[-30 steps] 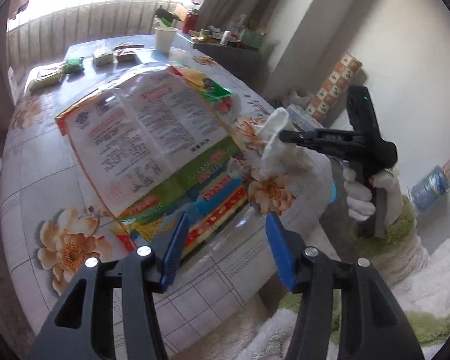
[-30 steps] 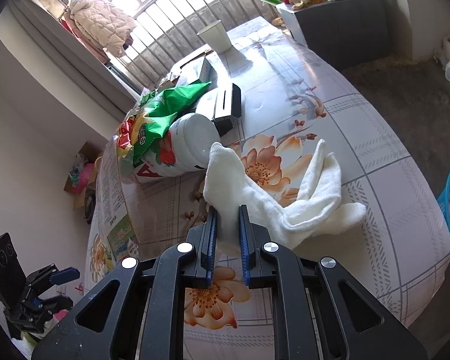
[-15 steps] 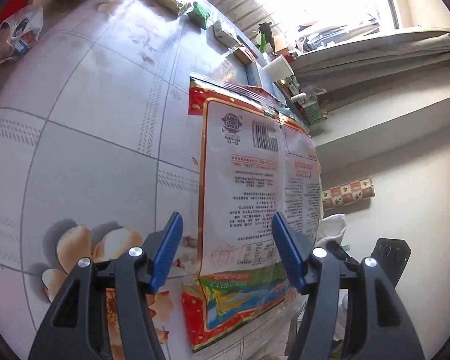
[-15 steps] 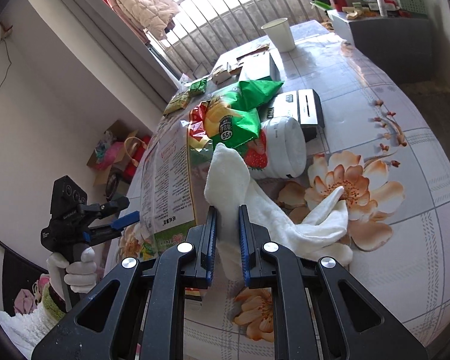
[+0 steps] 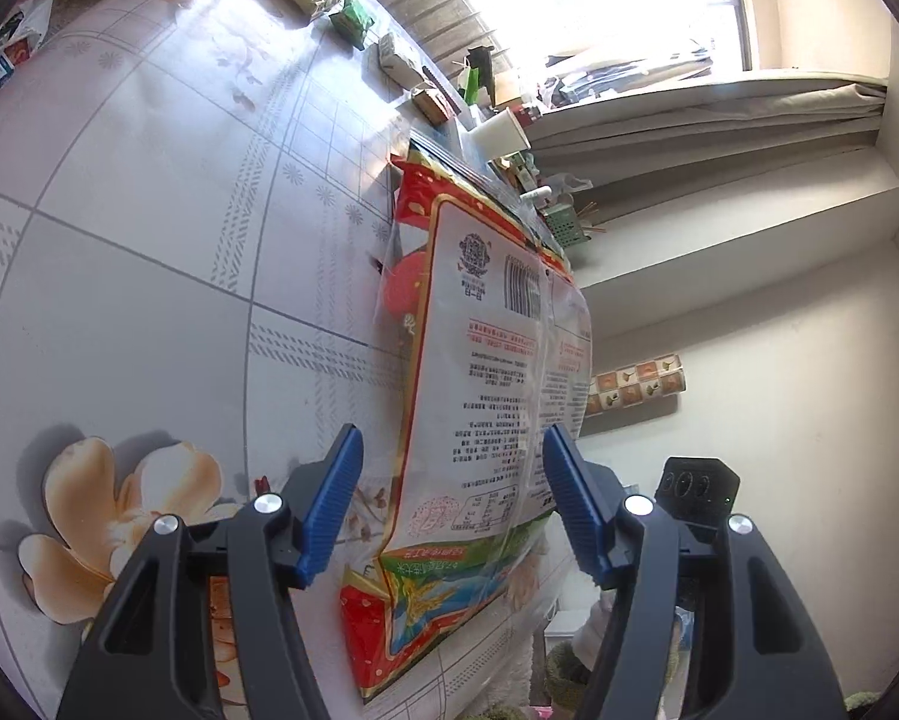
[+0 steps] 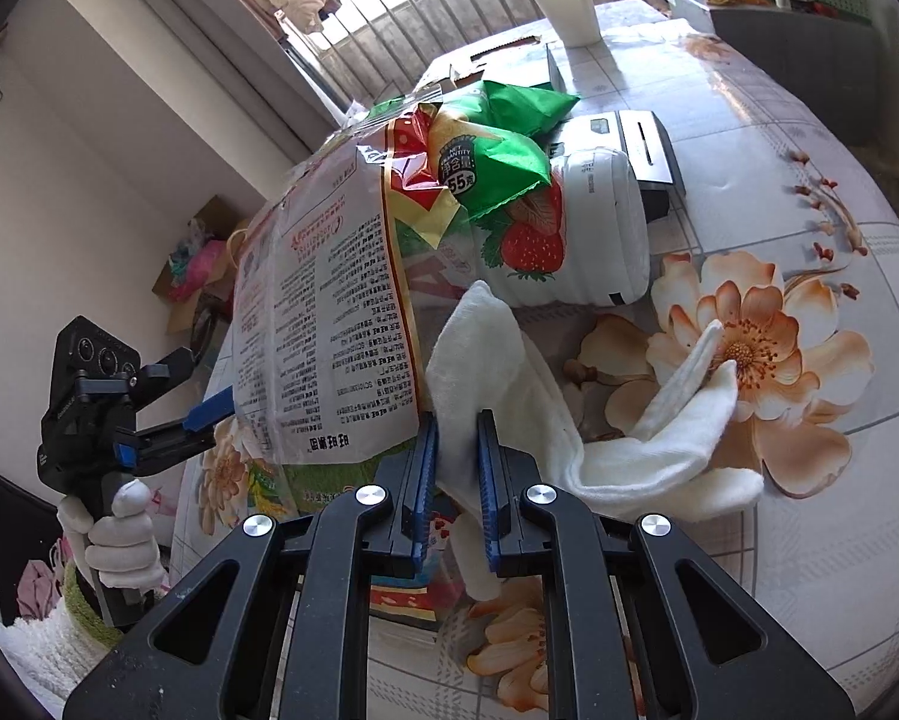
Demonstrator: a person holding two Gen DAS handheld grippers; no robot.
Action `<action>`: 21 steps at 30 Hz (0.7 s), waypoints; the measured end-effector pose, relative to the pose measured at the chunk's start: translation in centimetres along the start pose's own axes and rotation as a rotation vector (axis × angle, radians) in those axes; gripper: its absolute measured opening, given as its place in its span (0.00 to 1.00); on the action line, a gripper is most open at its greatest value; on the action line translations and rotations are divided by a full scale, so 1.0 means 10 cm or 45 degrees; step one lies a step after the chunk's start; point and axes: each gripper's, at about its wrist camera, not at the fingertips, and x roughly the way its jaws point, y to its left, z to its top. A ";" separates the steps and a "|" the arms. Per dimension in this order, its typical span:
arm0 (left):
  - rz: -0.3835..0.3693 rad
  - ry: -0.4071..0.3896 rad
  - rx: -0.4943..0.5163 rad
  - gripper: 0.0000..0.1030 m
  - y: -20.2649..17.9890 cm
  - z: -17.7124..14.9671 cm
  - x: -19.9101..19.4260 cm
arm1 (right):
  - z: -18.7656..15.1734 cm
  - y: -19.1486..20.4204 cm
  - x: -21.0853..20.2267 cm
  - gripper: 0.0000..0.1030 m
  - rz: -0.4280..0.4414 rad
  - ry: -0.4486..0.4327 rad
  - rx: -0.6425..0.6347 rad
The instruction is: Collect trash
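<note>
A large printed plastic bag (image 5: 485,360) lies on the flowered table and bulges with trash; it also shows in the right wrist view (image 6: 329,312). My left gripper (image 5: 452,510) is open with its blue fingers on either side of the bag's near edge; it also shows in the right wrist view (image 6: 203,414). My right gripper (image 6: 455,456) is shut on a white cloth (image 6: 569,414) that drapes onto the table. A green snack packet (image 6: 491,162) and a white strawberry-print bottle (image 6: 575,240) sit at the bag's mouth.
A paper cup (image 6: 566,12), a flat cardboard box (image 6: 497,66) and a silver-black device (image 6: 635,150) stand farther along the table (image 6: 809,540). Small packets (image 5: 353,18) lie at the far edge by the window railing. A grey cabinet (image 6: 797,30) stands at the right.
My left gripper has turned and closed in on the bag's near edge, now straddling it. My right gripper has carried the cloth closer to the bag's mouth.
</note>
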 end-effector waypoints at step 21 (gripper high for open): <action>0.184 -0.036 0.148 0.59 -0.08 -0.01 0.16 | 0.06 0.11 0.34 0.12 -0.020 0.050 -0.010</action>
